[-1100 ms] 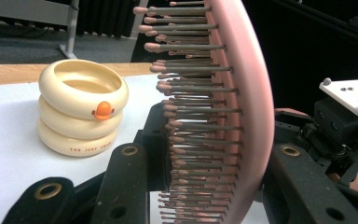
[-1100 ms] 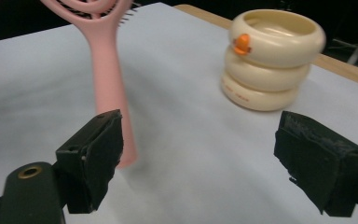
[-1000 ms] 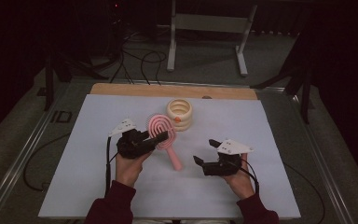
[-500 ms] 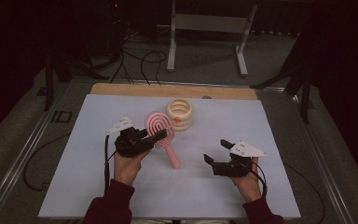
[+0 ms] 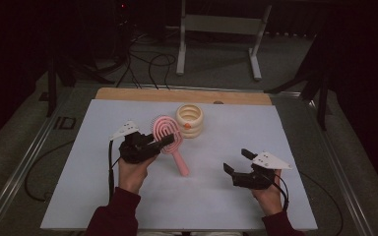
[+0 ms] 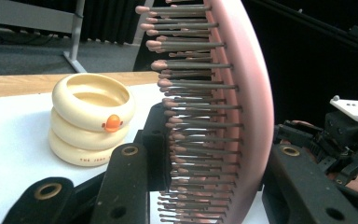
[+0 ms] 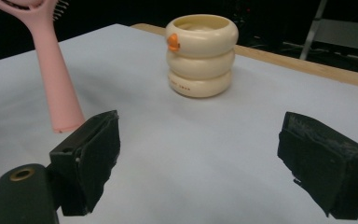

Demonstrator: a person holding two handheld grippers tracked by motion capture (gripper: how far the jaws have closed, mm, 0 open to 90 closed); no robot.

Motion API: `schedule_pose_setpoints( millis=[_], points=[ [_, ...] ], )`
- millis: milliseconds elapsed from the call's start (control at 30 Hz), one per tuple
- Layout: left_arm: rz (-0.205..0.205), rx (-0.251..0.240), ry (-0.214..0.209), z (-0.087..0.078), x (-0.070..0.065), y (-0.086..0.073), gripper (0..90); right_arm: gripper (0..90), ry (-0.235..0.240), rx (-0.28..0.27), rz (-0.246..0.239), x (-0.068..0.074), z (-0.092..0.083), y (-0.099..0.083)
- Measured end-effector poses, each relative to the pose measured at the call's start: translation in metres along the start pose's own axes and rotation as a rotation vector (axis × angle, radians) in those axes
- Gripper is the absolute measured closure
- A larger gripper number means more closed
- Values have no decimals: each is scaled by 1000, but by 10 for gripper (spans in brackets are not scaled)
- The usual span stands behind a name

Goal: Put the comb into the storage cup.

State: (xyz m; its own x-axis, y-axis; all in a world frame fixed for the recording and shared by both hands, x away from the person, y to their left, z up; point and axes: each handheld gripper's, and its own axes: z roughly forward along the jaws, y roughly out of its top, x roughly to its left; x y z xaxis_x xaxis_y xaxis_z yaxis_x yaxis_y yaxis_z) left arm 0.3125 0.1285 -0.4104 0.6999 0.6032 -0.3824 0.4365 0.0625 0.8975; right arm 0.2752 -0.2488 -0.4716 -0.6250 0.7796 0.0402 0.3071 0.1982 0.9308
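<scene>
My left gripper (image 5: 158, 142) is shut on the head of a pink hairbrush (image 5: 170, 135), whose handle (image 5: 180, 162) slants down toward the table's middle. Seen along the left gripper's own jaws, the brush head (image 6: 242, 107) stands on edge between them, bristles facing left. A cream ringed cup (image 5: 189, 120) with an orange spot stands just behind the brush; it is also in the left gripper view (image 6: 91, 119) and the right gripper view (image 7: 201, 53). My right gripper (image 5: 237, 161) hovers open at the right front, with nothing between its jaws. The brush handle (image 7: 58, 79) rises at the left of its view.
The white tabletop (image 5: 216, 196) has a wooden strip (image 5: 177, 95) along its far edge. Behind the table are a metal stand (image 5: 221, 29) and cables (image 5: 147, 64) on the floor. Metal rails run along both sides of the table.
The right hand and its open gripper have drifted right and a little toward the front edge. The left gripper and the brush have stayed put.
</scene>
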Motion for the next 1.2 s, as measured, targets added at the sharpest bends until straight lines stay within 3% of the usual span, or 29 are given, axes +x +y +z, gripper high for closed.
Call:
schedule_pose_setpoints(
  millis=[433,1200],
  points=[
    [4,-11,10,-5,3,8,638,129,-34,-16,0,-4,-9,-7],
    [1,-22,8,-5,13,18,638,129,-47,-24,15,-5,-18,-14]
  ],
)
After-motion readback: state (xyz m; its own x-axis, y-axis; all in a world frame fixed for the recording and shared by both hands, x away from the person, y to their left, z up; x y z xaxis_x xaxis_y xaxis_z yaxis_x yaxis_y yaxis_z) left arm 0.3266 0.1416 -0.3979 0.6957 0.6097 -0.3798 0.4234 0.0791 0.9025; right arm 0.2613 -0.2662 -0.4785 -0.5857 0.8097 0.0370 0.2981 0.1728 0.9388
